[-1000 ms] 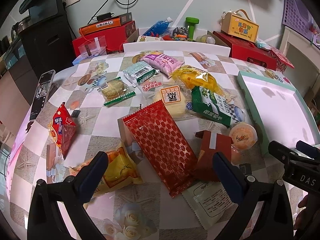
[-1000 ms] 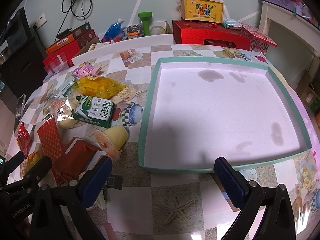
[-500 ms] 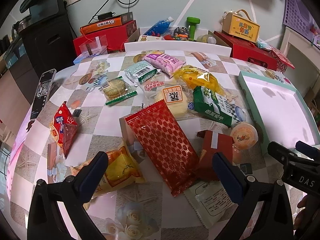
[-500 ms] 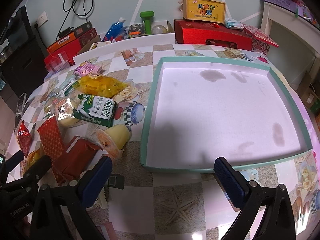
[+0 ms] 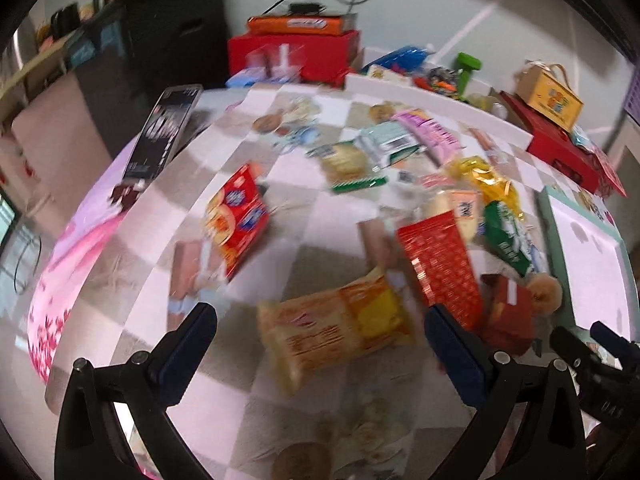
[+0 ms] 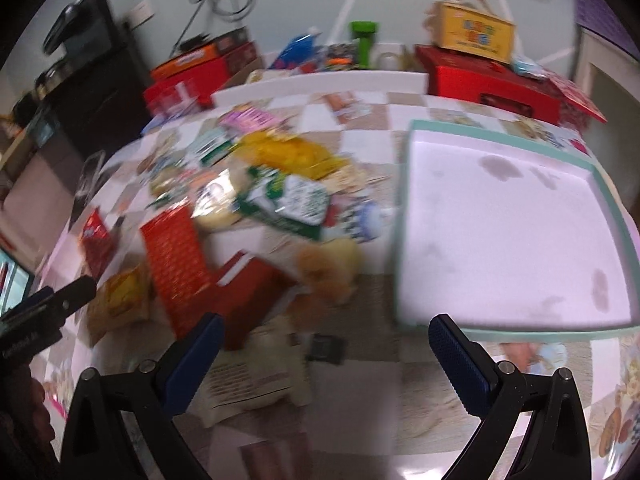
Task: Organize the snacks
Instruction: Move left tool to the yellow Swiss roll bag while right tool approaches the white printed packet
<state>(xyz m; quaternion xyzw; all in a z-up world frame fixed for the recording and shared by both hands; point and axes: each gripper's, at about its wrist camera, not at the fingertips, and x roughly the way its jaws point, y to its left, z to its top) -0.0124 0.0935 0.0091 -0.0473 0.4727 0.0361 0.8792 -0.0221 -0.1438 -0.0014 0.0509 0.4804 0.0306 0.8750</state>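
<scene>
Several snack packs lie scattered on the checkered table. In the left wrist view my left gripper is open and empty, with an orange-yellow snack bag between its fingers' line. A long red patterned pack, a red chip bag and a green milk carton lie beyond. In the right wrist view my right gripper is open and empty above a white pouch, near a red box and a jelly cup. The empty teal-rimmed tray sits to the right.
A black phone lies at the table's far left edge. Red boxes, a yellow carton, a green dumbbell and a white board stand behind the table. A small black object lies by the tray's near corner.
Both grippers have swung to the left; the views are motion-blurred. The left one now faces the orange-yellow bag, the right one faces the red box and white pouch. Both stay open.
</scene>
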